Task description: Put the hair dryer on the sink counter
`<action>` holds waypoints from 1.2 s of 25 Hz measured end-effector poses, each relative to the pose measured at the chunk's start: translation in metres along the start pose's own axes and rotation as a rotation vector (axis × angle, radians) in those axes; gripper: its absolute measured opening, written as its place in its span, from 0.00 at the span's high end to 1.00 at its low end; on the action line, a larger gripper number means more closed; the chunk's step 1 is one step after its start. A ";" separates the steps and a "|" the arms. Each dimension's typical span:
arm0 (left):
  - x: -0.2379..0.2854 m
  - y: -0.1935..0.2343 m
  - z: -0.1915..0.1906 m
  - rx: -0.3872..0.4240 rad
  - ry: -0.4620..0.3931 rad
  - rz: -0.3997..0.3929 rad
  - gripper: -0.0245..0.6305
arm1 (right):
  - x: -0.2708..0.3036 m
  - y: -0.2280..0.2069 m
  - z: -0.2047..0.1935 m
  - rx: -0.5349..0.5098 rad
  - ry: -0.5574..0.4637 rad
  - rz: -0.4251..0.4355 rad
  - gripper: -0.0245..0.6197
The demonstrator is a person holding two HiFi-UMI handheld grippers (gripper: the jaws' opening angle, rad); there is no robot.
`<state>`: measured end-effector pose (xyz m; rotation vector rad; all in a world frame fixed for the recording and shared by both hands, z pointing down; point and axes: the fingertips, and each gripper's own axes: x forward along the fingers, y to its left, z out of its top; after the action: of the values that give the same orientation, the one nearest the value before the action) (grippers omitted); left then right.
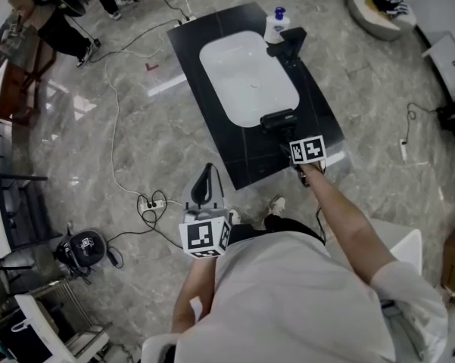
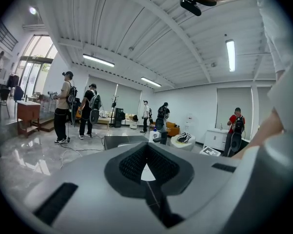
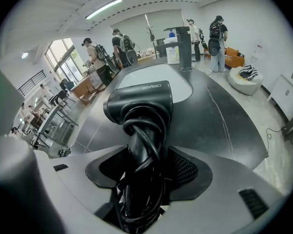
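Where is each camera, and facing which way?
Head view: on the head, steeply down at sink counter; torso, arms, left gripper, right gripper show.
Left gripper view: on that gripper, level across the room; a sleeve shows.
Right gripper view: along its jaws at the held hair dryer; no body.
Head and right gripper views share the hair dryer.

From where I stand, the white basin (image 1: 246, 78) fills most of the black desk (image 1: 324, 119). That leaves narrow bare strips down both long sides and a wider bare patch at the near end. The far end is crowded: a dark faucet (image 1: 289, 45) stands at the basin's rim with a white bottle (image 1: 275, 25) just beside it. The right claw (image 1: 291, 138), closed on the hair dryer (image 1: 278, 119), hangs over the near patch. A power strip (image 1: 153, 201) with tangled leads lies on the floor off the near left corner.
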<state>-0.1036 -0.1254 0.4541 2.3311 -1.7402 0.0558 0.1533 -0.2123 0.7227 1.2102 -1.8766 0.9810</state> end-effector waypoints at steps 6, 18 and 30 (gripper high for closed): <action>0.002 0.001 -0.001 -0.003 0.000 -0.020 0.96 | -0.006 0.000 0.002 0.019 -0.022 -0.014 0.56; 0.005 -0.003 -0.004 -0.018 0.002 -0.066 0.96 | -0.019 0.002 0.001 0.019 -0.039 -0.051 0.56; 0.020 -0.015 -0.006 -0.028 -0.003 -0.138 0.96 | -0.038 0.000 -0.004 0.037 -0.074 -0.086 0.56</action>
<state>-0.0831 -0.1391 0.4611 2.4251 -1.5657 0.0039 0.1670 -0.1928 0.6925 1.3542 -1.8537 0.9392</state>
